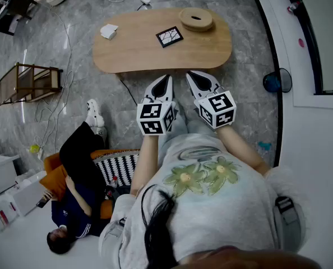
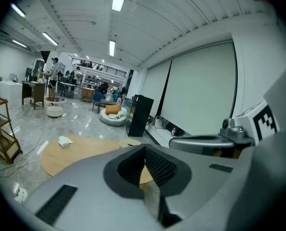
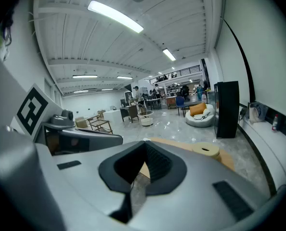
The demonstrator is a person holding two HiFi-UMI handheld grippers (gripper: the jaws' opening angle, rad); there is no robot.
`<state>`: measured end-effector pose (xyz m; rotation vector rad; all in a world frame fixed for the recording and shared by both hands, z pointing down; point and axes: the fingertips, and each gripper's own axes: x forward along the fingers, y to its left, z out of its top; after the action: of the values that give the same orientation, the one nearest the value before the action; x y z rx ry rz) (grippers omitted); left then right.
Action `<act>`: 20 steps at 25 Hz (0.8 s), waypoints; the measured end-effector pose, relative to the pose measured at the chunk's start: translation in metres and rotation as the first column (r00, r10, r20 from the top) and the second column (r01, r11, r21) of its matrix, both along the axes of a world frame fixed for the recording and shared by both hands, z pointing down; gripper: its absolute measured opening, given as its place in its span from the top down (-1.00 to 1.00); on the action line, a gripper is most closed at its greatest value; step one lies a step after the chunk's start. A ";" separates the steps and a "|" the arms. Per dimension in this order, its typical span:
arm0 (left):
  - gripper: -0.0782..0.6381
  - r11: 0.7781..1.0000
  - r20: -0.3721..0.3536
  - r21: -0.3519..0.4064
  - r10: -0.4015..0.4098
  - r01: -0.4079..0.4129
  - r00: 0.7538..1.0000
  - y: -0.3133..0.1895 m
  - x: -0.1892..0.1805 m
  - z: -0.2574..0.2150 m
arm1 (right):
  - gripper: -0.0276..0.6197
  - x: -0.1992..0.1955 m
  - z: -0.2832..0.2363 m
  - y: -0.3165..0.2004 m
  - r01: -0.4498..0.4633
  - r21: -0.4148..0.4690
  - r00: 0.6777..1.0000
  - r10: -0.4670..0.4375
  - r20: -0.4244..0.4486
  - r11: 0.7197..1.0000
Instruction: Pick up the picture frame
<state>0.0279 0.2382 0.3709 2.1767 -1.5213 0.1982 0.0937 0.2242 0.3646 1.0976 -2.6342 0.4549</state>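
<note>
Plainly, nothing has been lifted yet; the step in hand is the approach, with no reach begun. Nearest, in the middle of the head view, the left gripper (image 1: 166, 80) and the right gripper (image 1: 192, 76) are held side by side in front of the person's pale flower-printed shirt (image 1: 211, 175), both tipped a little downward toward the table. Each gripper's own view shows its dark ribbed jaws brought together with nothing between them, so both are empty.

Just above their tips in the head view runs the near edge of the low oval light-wood table (image 1: 133, 52). On it, right of centre and a little higher in the frame, the small square black-rimmed picture frame (image 1: 169, 36) seems to lie flat. It is turned at a slant to the table edge, well apart from both grippers and touching nothing else. Further on, at the table's upper right, sits a round pale wooden disc with a slot in its top (image 1: 196, 19). At the table's upper left lies a white folded cloth or paper (image 1: 108, 31). Neither gripper view shows the picture frame.

As I judge it, the next move calls for carrying one gripper forward over the table and parting its jaws. Since the frame lies flat, the gripper would need to come at one rim so the jaws can close across that edge.
</note>
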 end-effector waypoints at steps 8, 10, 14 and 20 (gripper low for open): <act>0.73 1.000 0.001 -0.007 -0.003 0.003 1.000 -0.004 0.003 0.004 | 0.90 0.008 0.002 -0.005 -0.009 0.010 1.000 0.009 -0.013 1.000; 0.73 1.000 0.001 -0.008 0.000 0.000 1.000 -0.008 0.004 0.004 | 0.90 0.009 0.002 -0.008 -0.011 0.013 1.000 0.011 -0.018 1.000; 0.73 1.000 0.004 -0.013 0.002 -0.002 1.000 -0.015 0.004 0.003 | 0.90 0.008 0.001 -0.017 -0.015 0.018 1.000 0.015 -0.012 1.000; 0.73 0.999 0.000 -0.033 -0.002 0.002 1.000 -0.024 -0.005 0.009 | 0.89 -0.001 0.007 -0.028 -0.015 0.002 1.000 0.015 -0.012 1.000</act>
<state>0.0231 0.2141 0.3799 2.1492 -1.5099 0.2206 0.0924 0.1964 0.3713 1.1174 -2.6190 0.4475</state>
